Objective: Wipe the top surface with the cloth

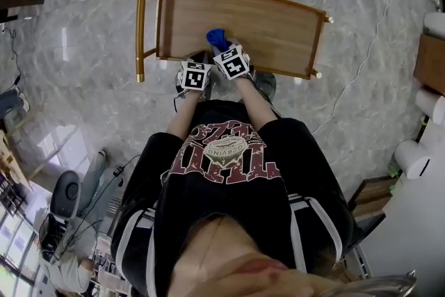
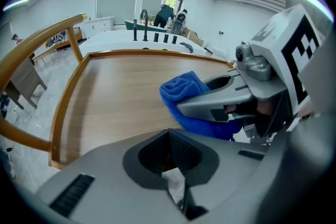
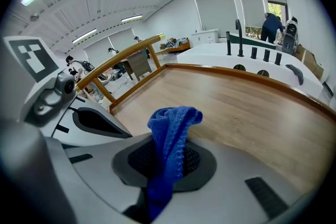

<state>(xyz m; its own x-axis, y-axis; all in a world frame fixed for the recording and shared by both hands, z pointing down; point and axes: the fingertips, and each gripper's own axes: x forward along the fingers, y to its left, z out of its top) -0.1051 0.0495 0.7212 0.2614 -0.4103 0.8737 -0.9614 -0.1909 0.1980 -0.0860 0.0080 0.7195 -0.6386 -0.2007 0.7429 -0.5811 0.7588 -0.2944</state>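
Shirt point(image 1: 222, 170), black, printed: fills the lower head view; forearms point(image 1: 182, 115) reach forward to both claws

Left claw point(image 2: 169, 162): jaws drawn together, carrying nothing of the task. A pale sliver shows at the seam, too small to identify. It sits just beside the right claw, at the near rim point(image 1: 292, 71)

Right claw point(image 3: 168, 165): jaws clamped on the cloth, whose lower part runs down through the seam

Cloth point(image 3: 170, 126): blue, knitted or terry, one bunched fold standing up past the jaw tips. Position: over the near middle of the tabletop, by the near rim; contact with the wood cannot be told. Handling, judged: light, soft, limp; likely to crumple and drag rather than slide flat; no breakage risk. Best hold: a gathered fold deep in the jaws, as now, leaving a free pad forward to press down. A thin edge grip would probably pull loose under wiping friction

Tabletop point(image 1: 278, 24): wood grain, bare, raised rim all round

Handle point(image 1: 141, 24): gold bar at the left end

Floor point(image 1: 83, 94): grey marble, glossy
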